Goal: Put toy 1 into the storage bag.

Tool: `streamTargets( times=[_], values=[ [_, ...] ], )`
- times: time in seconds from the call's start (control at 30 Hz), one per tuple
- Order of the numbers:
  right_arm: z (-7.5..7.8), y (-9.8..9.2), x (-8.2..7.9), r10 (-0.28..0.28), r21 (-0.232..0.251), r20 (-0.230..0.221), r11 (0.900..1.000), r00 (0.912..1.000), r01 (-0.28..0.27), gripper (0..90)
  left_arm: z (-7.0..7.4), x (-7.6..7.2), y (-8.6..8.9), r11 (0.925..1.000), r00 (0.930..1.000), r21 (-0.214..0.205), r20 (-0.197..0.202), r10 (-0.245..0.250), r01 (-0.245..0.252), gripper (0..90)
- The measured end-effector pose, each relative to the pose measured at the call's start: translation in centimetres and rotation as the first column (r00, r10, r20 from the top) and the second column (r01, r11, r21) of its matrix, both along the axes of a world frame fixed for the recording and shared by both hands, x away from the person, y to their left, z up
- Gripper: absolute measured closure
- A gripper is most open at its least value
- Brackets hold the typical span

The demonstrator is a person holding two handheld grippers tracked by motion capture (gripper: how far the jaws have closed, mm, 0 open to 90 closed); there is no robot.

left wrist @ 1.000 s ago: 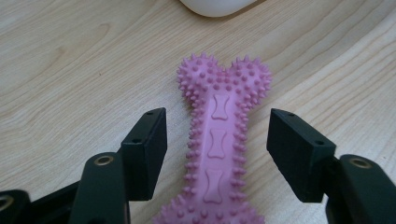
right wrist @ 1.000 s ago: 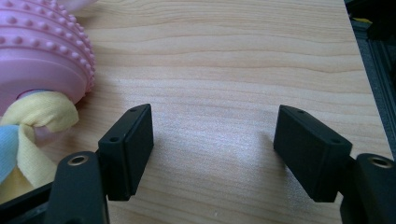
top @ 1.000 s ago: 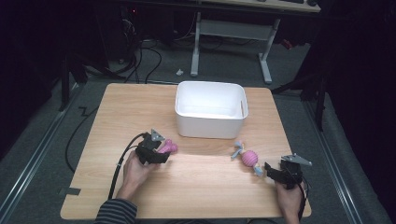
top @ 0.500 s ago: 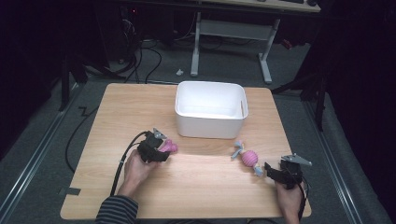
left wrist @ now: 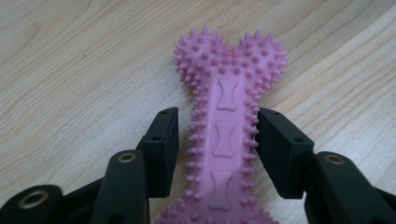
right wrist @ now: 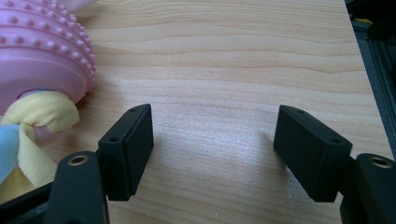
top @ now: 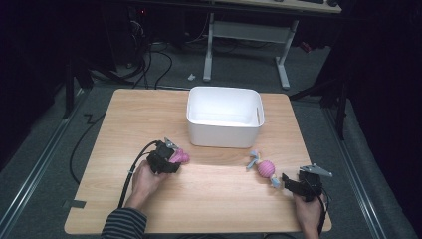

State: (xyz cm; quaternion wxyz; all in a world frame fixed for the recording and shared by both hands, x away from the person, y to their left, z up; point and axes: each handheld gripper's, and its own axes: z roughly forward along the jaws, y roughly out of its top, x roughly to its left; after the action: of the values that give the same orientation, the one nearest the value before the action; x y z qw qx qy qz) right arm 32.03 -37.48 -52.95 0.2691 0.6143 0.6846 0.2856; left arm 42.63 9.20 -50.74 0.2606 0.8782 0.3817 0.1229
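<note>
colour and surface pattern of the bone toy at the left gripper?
Pink bone toy, spiky nubs around its edges, small bone shapes embossed down the middle. Clearest in the left gripper view.

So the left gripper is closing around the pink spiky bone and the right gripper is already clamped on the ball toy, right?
Not quite. The right gripper stands open over bare table; the ball toy lies beside it, as the right gripper view shows. The left gripper has just been closing around the pink spiky bone.
</note>
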Motion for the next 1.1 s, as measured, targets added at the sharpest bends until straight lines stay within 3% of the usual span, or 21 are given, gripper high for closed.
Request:
streamTargets(
  times=[0.4, 0.7, 0.93, 1.1],
  values=[
    [0.0, 0.0, 0.0, -0.002, 0.002, -0.002, 1.0000, 1.0000, 0.002, 29.0, 0.1, -0.1, 0.0, 0.9998, 0.9999, 0.011, -0.001, -0.015, 0.015, 58.3],
    [0.0, 0.0, 0.0, 0.000, 0.001, -0.001, 1.0000, 1.0000, 0.000, 29.0, 1.2, -0.8, 0.3, 0.9993, 0.9997, -0.029, -0.001, -0.024, 0.024, 59.1],
    [0.0, 0.0, 0.0, 0.000, 0.001, -0.002, 1.0000, 1.0000, 0.000, 29.0, 2.4, -1.6, 1.0, 0.9990, 0.9996, -0.037, 0.000, -0.027, 0.027, 59.2],
    [0.0, 0.0, 0.0, -0.001, 0.002, -0.002, 1.0000, 1.0000, 0.001, 29.0, 3.4, -1.9, 1.7, 0.9960, 0.9996, -0.086, -0.010, -0.026, 0.025, 59.2]
  ],
)
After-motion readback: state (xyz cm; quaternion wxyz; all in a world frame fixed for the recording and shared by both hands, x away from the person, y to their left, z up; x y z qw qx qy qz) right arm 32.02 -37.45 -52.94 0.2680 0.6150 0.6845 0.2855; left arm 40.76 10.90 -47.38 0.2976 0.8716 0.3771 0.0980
